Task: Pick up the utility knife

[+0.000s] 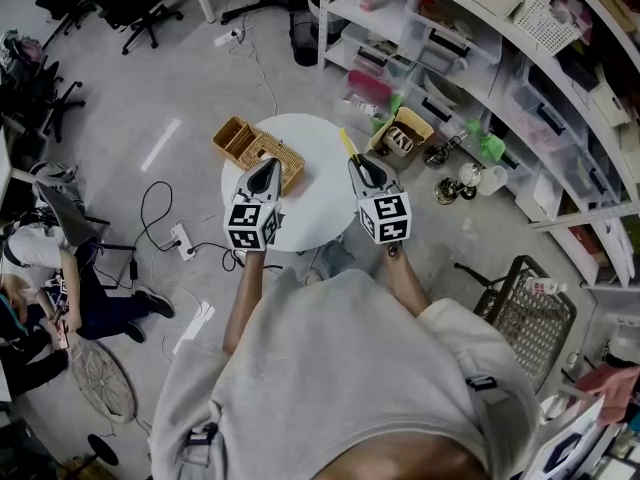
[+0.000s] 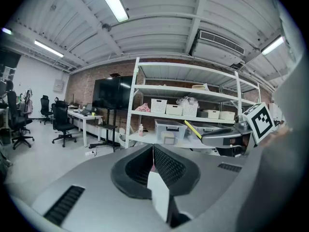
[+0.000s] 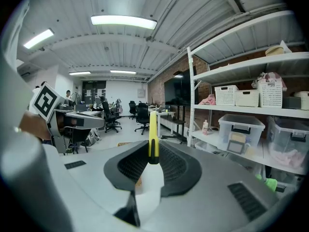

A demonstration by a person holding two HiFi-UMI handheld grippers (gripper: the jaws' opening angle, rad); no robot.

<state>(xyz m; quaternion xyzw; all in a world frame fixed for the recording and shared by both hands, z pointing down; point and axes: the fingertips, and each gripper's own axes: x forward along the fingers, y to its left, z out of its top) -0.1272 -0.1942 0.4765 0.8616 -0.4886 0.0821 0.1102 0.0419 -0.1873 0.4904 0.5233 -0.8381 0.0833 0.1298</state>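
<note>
No words or numbers can be read. The cube [image 1: 252, 225] on the left gripper [image 1: 266, 165] and the one on the right gripper [image 1: 357, 161] carry only black-and-white square patterns. A white tag [image 1: 545, 287] on the basket [image 1: 500, 318] is too small to read.

Head cam sits high, looking steeply down on the round white bench [image 1: 325, 200]. Cams on the left tool [image 1: 266, 166] and right tool [image 1: 357, 161] sit close behind their jaws and face roughly level. Both catch the white shelving [image 2: 183, 89].
</note>
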